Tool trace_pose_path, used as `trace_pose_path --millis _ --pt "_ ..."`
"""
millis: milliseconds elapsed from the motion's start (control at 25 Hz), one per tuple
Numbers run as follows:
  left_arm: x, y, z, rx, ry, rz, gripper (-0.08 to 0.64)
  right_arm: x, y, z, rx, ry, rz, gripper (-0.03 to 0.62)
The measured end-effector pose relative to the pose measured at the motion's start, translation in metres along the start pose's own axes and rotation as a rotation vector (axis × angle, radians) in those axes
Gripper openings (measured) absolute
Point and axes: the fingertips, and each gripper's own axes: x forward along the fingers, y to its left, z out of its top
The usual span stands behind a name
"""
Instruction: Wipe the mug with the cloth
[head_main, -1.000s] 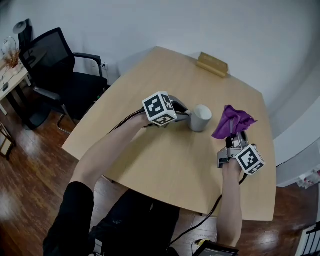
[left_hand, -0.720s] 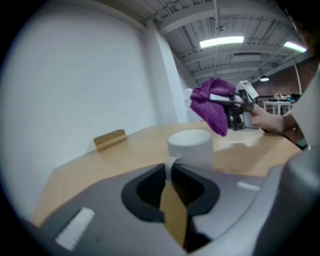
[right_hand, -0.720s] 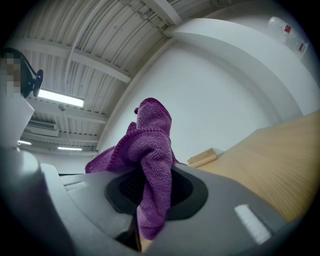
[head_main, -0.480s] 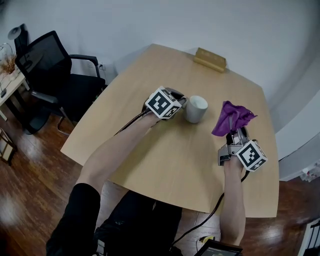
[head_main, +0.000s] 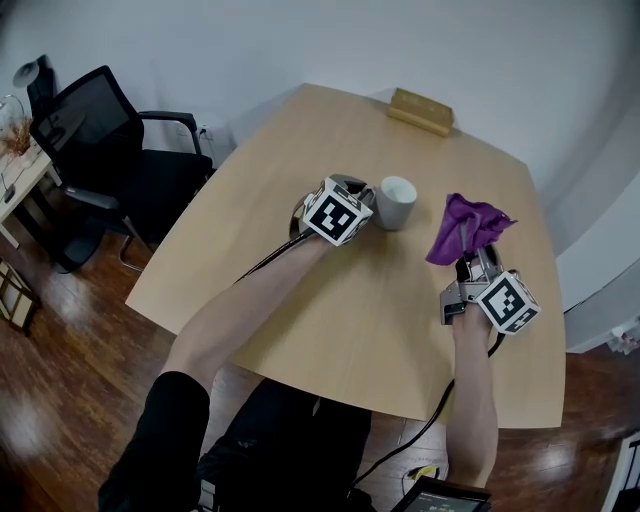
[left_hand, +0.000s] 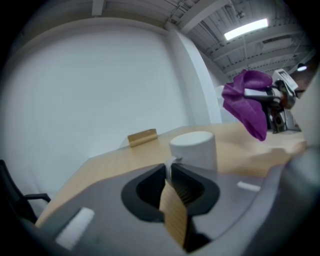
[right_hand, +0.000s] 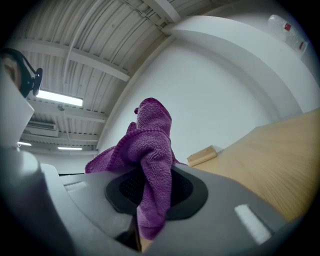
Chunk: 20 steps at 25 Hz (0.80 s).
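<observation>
A white mug (head_main: 396, 202) stands upright on the wooden table (head_main: 300, 330), right of my left gripper (head_main: 368, 203). In the left gripper view the mug (left_hand: 194, 150) sits just past the left gripper (left_hand: 170, 167), whose jaws have just been closing and then eased slightly, with the mug's thin handle pinched between the pads. My right gripper (head_main: 468, 262) is raised off the table to the right, shut on a purple cloth (head_main: 465, 225) that stands bunched above it. The cloth (right_hand: 150, 150) fills the right gripper (right_hand: 150, 200) and hides its pads.
A small wooden block (head_main: 421, 111) lies near the table's far edge. A black office chair (head_main: 100, 150) stands on the wood floor at the left. The cloth (left_hand: 247, 102) hangs to the right of the mug in the left gripper view.
My left gripper has turned and shifted toward the far side of the table, and the mug has moved with it. The right gripper and cloth have stayed put.
</observation>
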Motion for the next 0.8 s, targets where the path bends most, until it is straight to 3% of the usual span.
trace_pose_path --millis 160,320,800 --pt "-0.0011 -0.0037 0.0011 -0.013 0.014 -0.035 0.066 -0.0018 -0.0025 0.0032 -0.036 0.019 -0.037 0.072" --pt "-0.0022 -0.0059 -0.001 -0.03 0.028 -0.058 0.095 0.0003 -0.0013 -0.0005 0.018 -0.001 0.001 0.072" --pt "0.0044 0.0017 -0.002 -0.065 0.025 -0.069 0.112 -0.0001 -0.0027 0.0001 -0.018 0.027 -0.029 0.072"
